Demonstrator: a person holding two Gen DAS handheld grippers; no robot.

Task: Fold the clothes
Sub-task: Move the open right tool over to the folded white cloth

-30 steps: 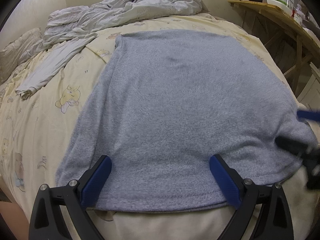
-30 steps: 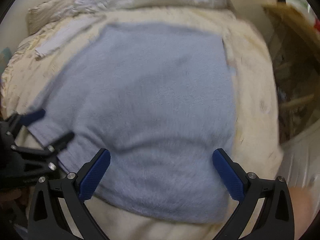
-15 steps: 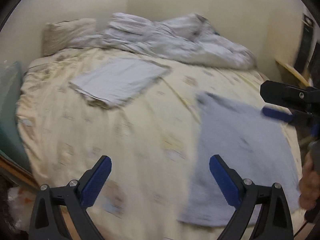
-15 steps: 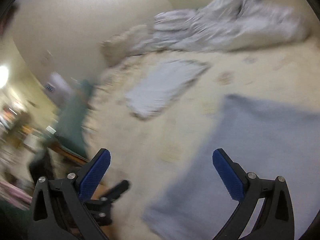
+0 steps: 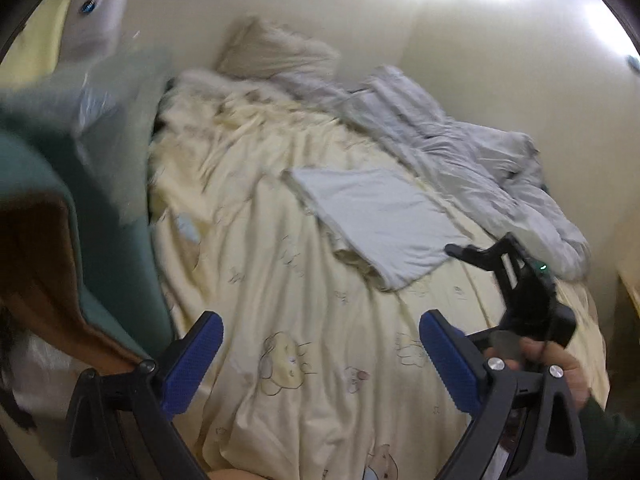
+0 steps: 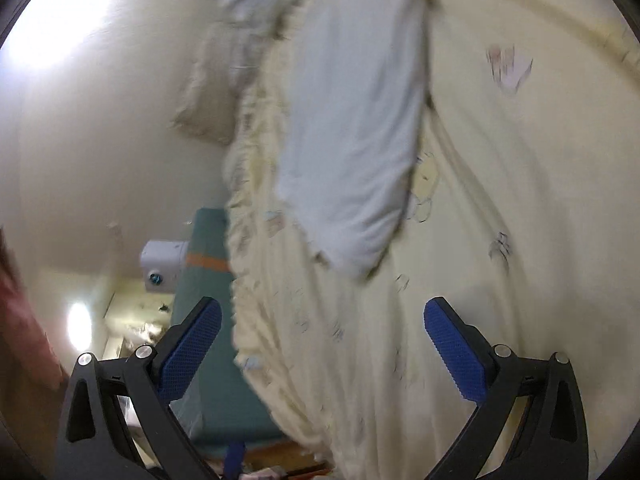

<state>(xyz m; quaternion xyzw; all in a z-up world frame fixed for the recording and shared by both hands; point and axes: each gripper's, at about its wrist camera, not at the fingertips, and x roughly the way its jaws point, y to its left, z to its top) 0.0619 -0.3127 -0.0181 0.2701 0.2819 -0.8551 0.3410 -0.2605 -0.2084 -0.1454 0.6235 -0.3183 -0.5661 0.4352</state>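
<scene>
1. Right now I am holding both claws empty: my left gripper (image 5: 320,356) is spread wide with nothing between its blue ribbed pads, and my right gripper (image 6: 322,350) is spread just as wide, also carrying nothing.
2. Judging by this, I am between garments, not in the middle of a fold; both wrist views are sweeping across the bed rather than settling on cloth.
3. One pale folded garment (image 5: 380,220) is lying flat on the bed, far from my left claw and toward the right, a neat rectangle with soft, slightly lifted edges; in the right wrist view it (image 6: 356,128) is showing as a long smooth slab, blurred by motion.
4. Beyond it, at the far right, a grey crumpled heap (image 5: 472,152) is lying against the wall; I am guessing it holds the next piece, though I cannot tell clothes from bedding there.
5. The cream bedsheet (image 5: 320,340) is wrinkling into soft ridges and carrying small cartoon prints.
6. Next, I am thinking, comes reaching far right, pinching one loose edge and dragging it onto open sheet.
7. My right hand (image 5: 560,364) is showing at the near right of the left view.
</scene>
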